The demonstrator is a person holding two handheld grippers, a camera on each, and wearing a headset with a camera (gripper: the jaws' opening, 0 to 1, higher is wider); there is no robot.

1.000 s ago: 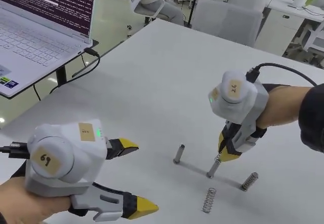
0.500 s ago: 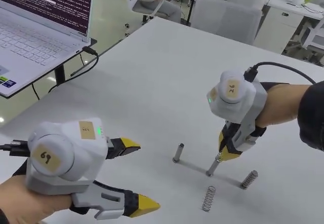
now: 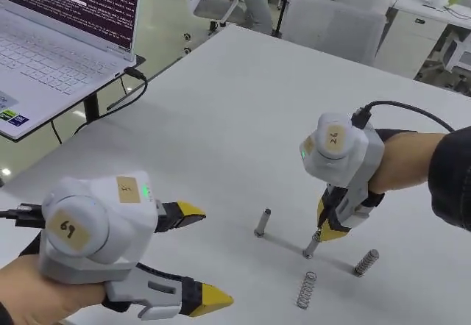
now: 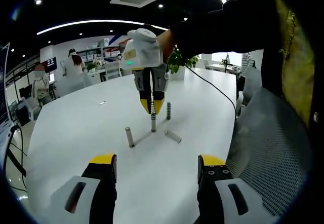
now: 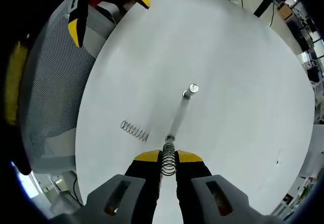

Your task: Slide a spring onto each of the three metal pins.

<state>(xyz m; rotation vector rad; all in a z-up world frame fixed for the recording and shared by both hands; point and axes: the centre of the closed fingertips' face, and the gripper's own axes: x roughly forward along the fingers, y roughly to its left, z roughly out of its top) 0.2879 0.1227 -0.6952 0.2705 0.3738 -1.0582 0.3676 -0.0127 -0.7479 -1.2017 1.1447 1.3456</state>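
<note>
The first pin [image 3: 365,262] seems to wear its spring already. The right claw [image 3: 327,231] is clenched on a second spring [image 5: 168,163]. That spring stands up straight, with its low end at the top of the middle pin [image 3: 312,247]. The last pin [image 3: 262,222] is bare. A loose spring [image 3: 305,290] lies flat on the counter [image 3: 243,104] near it. The left claw [image 3: 197,253] is spread wide and holds nothing.

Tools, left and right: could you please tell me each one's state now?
Left tool: open, empty.
Right tool: closed on a spring at a pin.
</note>
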